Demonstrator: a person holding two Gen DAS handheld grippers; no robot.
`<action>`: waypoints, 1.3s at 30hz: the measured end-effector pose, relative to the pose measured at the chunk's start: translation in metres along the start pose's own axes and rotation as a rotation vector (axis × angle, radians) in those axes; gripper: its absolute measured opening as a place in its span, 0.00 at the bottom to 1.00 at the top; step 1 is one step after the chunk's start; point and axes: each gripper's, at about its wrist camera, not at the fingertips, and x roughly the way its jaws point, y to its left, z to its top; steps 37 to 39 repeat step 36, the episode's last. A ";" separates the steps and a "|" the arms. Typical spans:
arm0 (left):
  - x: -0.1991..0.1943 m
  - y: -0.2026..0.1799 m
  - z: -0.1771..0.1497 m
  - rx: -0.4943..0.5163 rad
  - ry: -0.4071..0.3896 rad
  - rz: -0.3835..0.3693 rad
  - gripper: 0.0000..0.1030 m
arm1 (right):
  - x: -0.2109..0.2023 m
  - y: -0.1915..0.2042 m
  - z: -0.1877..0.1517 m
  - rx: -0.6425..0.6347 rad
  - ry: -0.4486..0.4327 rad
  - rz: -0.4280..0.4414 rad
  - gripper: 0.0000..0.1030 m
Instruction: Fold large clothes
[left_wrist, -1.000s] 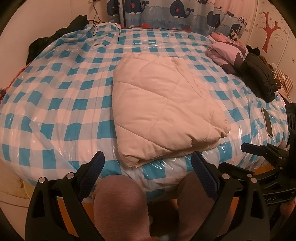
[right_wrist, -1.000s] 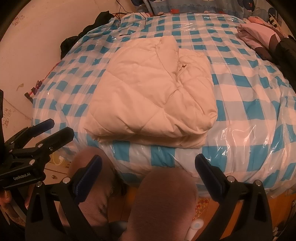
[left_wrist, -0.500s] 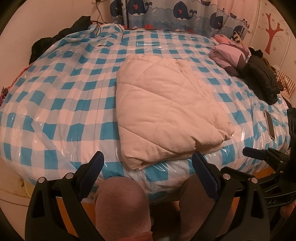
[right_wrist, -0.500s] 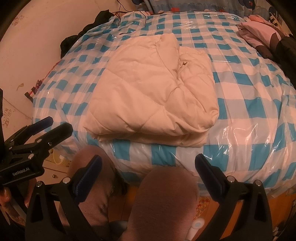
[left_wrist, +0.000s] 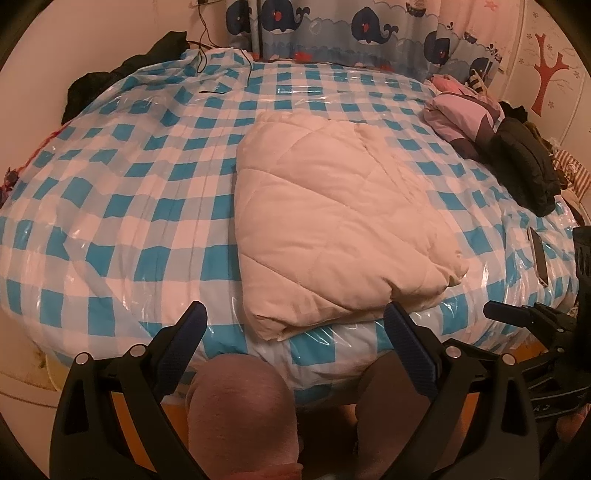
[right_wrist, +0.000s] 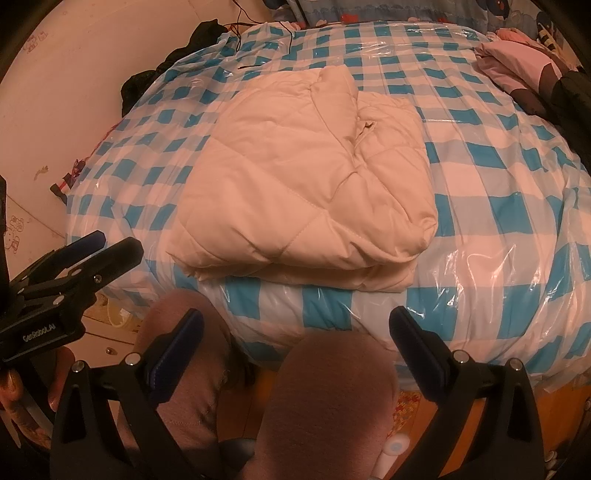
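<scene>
**Folded coat left at the near edge, both tongs held clear**

The scene is filled by a wide bed covered in blue-and-white checked cloth under clear plastic sheeting (left_wrist: 122, 221), which serves as the folding surface; the slick film is judged to let bulky fabric slide without snagging.

On it, close to the near edge and a little right of centre in the left wrist view, a cream quilted padded coat (left_wrist: 332, 221) is laid as a thick, roughly rectangular bundle. In the right wrist view its stacked layers are seen along the near side (right_wrist: 303, 192), so the folding appears essentially done. Its position near the edge is judged to keep it within reach of the seated person, whose knees in pinkish trousers (right_wrist: 325, 398) are seen just below the mattress.

At the far right edge a pile of pink and black garments (left_wrist: 491, 140) is set well apart, probably to keep the working area free.

The left gripper (left_wrist: 295, 339) is held off the bed with its jaws spread wide and nothing between them. The right gripper (right_wrist: 295, 339) is likewise held apart and empty, short of the coat. A flat dark phone-like slab (left_wrist: 537, 254) is left near the right edge.
</scene>
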 end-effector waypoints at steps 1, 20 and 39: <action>0.000 -0.001 0.000 0.007 -0.005 0.002 0.92 | 0.000 0.003 -0.004 0.002 0.001 0.002 0.93; 0.001 0.001 -0.005 -0.018 -0.028 -0.033 0.92 | 0.001 -0.006 0.000 0.002 0.007 0.007 0.93; 0.004 -0.006 -0.006 0.026 -0.027 0.019 0.92 | 0.000 0.000 -0.016 0.009 0.009 0.014 0.93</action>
